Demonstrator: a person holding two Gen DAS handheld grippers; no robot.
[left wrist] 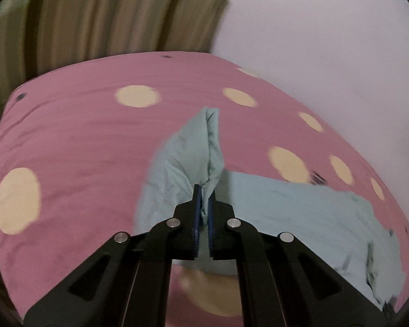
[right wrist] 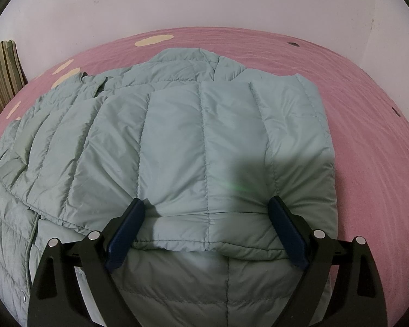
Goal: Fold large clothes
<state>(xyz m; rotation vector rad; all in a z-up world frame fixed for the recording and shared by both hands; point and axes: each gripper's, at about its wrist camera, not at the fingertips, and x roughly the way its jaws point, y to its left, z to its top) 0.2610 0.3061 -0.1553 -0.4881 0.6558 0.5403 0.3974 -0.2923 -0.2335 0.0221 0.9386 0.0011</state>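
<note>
Left gripper (left wrist: 203, 204): you're pinching a fold of pale mint quilted puffer jacket (right wrist: 193, 136). Right gripper (right wrist: 207, 219): jaws apart, you're pressing the cuff. Jacket lying on pink spotted bedsheet (right wrist: 368, 141), sleeve folded in; approx. halfway, more folds remaining.

Bed sheet (left wrist: 76, 141) is pink with big cream dots and a few small dark marks, covers the whole work surface and runs right up to the wall (left wrist: 327, 41), which is plain, pale, lilac-white with a few faint specks in the right wrist view. Striped curtain (left wrist: 101, 13) in olive, tan and brown hangs at the far left behind the bed, also visible at the left edge of the right wrist view. Lighting is soft and dim, indoor.
</note>
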